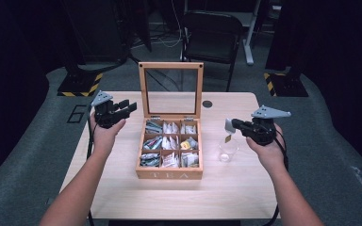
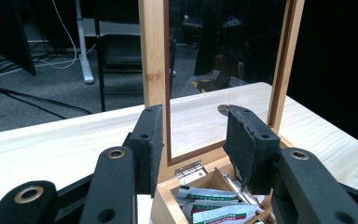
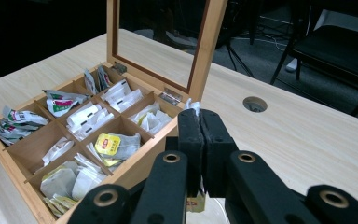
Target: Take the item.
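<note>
right gripper [image 1: 230,125]: jaws pinched on a tea bag [image 3: 192,106], tag [image 1: 227,138] dangling over the glass cup [image 1: 228,150] right of the tea box [image 1: 169,173] | left gripper [image 1: 128,106]: jaws apart, empty, by the lid | risk: thin paper slipping out, or bag missing the cup

A white tea bag [image 1: 229,125] with yellow tag dangles above the glass [image 1: 228,151].

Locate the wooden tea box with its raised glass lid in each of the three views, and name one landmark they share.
High view: the tea box sits mid-table, glass lid upright at its far edge.
Left gripper view: the lid's frame fills the upper middle; a box corner shows at the bottom between the jaws.
Right gripper view: the box lies at left, the lid rising behind it.
Shared landmark: the lid's metal hinge.
</note>
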`<state>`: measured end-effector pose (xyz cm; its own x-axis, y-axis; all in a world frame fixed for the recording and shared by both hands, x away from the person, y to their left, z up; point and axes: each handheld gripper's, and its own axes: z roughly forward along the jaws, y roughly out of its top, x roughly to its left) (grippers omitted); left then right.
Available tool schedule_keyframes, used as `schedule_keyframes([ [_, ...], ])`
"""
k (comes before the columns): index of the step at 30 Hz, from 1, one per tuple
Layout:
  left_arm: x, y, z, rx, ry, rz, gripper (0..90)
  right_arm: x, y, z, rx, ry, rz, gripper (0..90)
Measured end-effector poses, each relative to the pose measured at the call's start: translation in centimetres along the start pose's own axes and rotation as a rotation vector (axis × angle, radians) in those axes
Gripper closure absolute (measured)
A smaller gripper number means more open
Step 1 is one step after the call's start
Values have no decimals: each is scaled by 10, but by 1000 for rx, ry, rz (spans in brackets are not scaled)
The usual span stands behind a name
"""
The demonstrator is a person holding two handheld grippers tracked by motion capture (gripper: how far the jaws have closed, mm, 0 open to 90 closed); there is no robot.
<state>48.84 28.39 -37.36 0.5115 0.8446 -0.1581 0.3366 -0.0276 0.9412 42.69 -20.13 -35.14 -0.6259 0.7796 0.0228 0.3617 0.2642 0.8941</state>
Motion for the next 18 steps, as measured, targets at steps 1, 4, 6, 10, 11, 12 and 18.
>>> schedule_keyframes([
  [1,0,0,0,-2,0,-1,565,0,-1,0,3,-1,3,881],
  [4,0,0,0,-1,0,-1,565,-2,-6,1,5,-8,3,881],
  [6,0,0,0,-1,0,-2,565,-3,-9,2,7,-12,7,881],
  [10,-1,0,0,0,0,-2,565,-3,-16,4,13,-19,14,881],
  [11,-1,0,0,-1,0,-2,565,-3,-18,5,15,-19,15,881],
  [12,-1,0,0,0,0,-1,565,-3,-19,5,18,-22,16,881],
  [18,0,0,0,0,1,-1,565,-3,-31,10,36,-33,22,881],
])
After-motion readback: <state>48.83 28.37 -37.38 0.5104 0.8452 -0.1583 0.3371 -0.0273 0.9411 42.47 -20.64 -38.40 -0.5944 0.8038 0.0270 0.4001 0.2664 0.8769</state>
